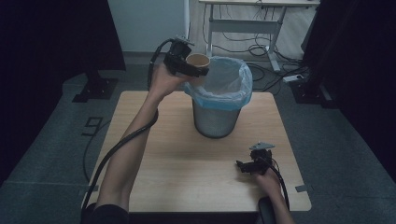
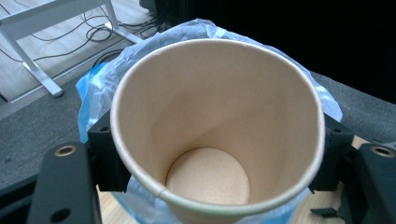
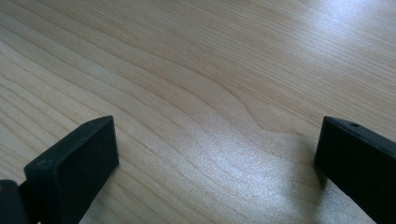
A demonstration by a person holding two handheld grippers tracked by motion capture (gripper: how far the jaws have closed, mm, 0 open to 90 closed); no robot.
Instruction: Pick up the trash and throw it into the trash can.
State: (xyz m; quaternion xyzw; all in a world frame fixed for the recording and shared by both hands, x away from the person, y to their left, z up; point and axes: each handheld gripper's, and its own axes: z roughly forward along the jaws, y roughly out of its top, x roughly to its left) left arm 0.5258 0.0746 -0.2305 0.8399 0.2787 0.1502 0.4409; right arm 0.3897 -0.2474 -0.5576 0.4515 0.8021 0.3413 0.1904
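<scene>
Paper cup (image 1: 198,60) hanging beside the bin (image 1: 217,116) rim
Left gripper (image 1: 187,63) jaws are clamping the empty cup; right gripper (image 1: 247,165) jaws are standing wide, resting on bare counter (image 1: 177,163) near the bin

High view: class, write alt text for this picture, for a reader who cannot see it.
A person's left tool grips an empty paper cup at the rim of a bin lined with a blue bag, standing on a wooden table. The right tool rests open near the table's front right, holding nothing.
</scene>
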